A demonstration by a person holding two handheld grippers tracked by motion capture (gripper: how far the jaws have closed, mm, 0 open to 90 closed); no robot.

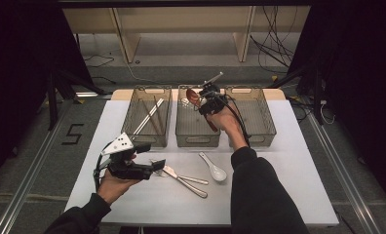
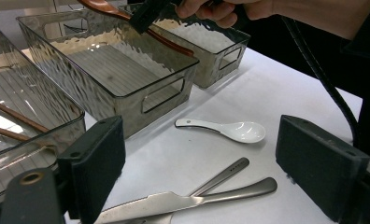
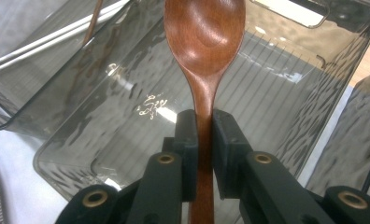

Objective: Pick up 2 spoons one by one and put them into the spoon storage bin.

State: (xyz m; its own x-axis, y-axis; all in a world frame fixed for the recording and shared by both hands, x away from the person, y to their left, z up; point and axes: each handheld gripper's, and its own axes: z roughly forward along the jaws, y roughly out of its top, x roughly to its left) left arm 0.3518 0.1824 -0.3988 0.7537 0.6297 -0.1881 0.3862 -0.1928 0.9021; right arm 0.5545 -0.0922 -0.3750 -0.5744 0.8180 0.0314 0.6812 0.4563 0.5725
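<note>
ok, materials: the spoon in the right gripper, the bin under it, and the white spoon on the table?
Held spoon: looks like wood, reddish-brown with a smooth sheen and faint grain, clamped in the right gripper.
Middle bin: likely smoky translucent plastic; rippled walls, ribbed floor, things show through.
White spoon: probably glazed ceramic, glossy with a thick rounded bowl; could be melamine.

A lab recording set-up is showing here: black curtains [image 1: 15,73] are enclosing a white table [image 1: 279,195], loose cables [image 1: 274,44] are trailing over the floor behind it, and a taped "5" [image 1: 73,134] is marking the floor beside metal rails [image 1: 30,180].
</note>
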